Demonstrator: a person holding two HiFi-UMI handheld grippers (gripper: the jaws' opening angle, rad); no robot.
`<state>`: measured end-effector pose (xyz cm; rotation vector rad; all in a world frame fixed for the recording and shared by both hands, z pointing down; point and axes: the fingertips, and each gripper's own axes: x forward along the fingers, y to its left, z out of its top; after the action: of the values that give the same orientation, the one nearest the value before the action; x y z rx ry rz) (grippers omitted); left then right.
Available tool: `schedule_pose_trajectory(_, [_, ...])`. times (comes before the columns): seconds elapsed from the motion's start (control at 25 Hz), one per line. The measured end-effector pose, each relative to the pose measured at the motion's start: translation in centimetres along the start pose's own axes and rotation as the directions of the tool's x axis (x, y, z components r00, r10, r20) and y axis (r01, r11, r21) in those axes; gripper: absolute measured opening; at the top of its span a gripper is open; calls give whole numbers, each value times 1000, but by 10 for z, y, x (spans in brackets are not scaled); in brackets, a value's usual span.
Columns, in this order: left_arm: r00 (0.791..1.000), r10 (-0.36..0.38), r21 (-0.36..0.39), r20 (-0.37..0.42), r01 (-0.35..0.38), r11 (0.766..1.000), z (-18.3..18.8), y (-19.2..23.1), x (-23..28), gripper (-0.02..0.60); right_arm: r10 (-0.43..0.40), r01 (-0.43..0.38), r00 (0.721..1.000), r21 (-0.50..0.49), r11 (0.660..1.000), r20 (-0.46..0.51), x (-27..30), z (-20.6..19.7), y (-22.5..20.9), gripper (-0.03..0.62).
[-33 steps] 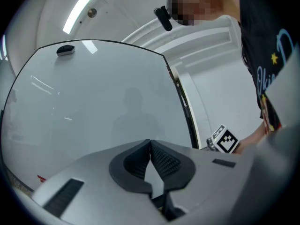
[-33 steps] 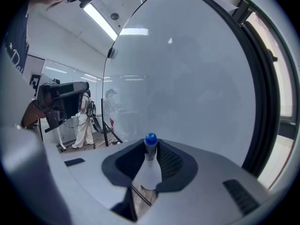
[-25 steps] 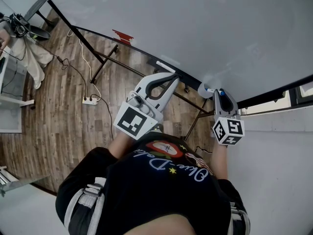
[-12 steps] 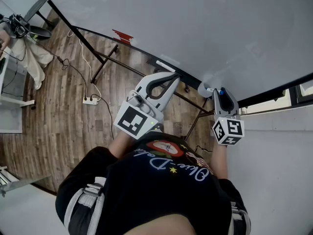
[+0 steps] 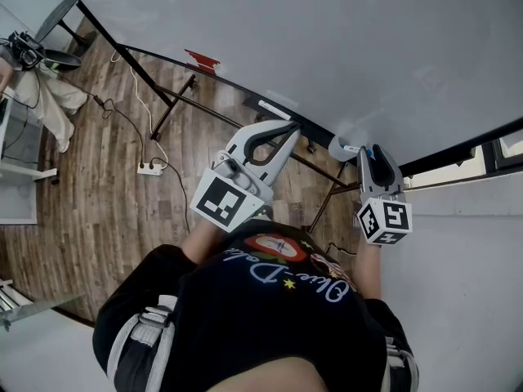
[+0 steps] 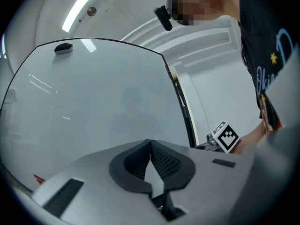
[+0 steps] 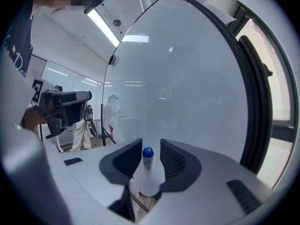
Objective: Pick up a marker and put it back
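Note:
A white marker with a blue cap (image 7: 147, 157) stands upright between the jaws of my right gripper (image 7: 151, 146), its lower end in a white round holder (image 7: 148, 185) at the whiteboard's bottom edge. The jaws are opening, and a gap shows on each side of the marker. In the head view my right gripper (image 5: 372, 155) points at the board's lower right corner, next to the white round holder (image 5: 337, 147). My left gripper (image 5: 286, 129) hangs in front of the board's ledge; its jaws are shut with nothing between them, as the left gripper view (image 6: 150, 144) shows.
The large whiteboard (image 5: 327, 47) fills the view ahead, with a black ledge (image 5: 237, 92) along its lower edge. A red object (image 5: 204, 58) and a white marker (image 5: 274, 109) lie on that ledge. A power strip (image 5: 149, 168) and cables lie on the wooden floor. A white wall stands close on the right.
The right gripper's jaws have spread apart around the blue-capped marker, and that gripper has shifted slightly to the right. The left gripper has not moved.

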<state>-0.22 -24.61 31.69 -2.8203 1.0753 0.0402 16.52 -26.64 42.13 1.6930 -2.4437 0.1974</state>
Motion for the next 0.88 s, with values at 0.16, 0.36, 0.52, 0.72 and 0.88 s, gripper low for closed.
schedule_pose_trajectory(0.16, [1000, -4, -1, 1, 4, 1000, -1, -2, 1, 3, -4, 3, 999, 10, 1000, 33, -5, 11, -1, 120])
schedule_pose_trajectory(0.36, [1000, -9, -5, -5, 9, 1000, -3, -3, 2, 3, -15, 13, 997, 18, 1000, 79, -12, 24, -2, 106])
schedule_pose_trajectory(0.52, [1000, -14, -7, -6, 14, 1000, -3, -5, 3, 3, -5, 2, 993, 24, 1000, 114, -18, 35, 0, 67])
schedule_pose_trajectory(0.72, [1000, -20, -18, -8, 20, 1000, -5, -5, 3, 3, -5, 1, 988, 30, 1000, 153, -26, 47, 4, 29])
schedule_pose_trajectory(0.88, [1000, -27, -21, -13, 27, 999, -6, -7, 3, 3, -5, 0, 986, 29, 1000, 168, -31, 52, 7, 16])
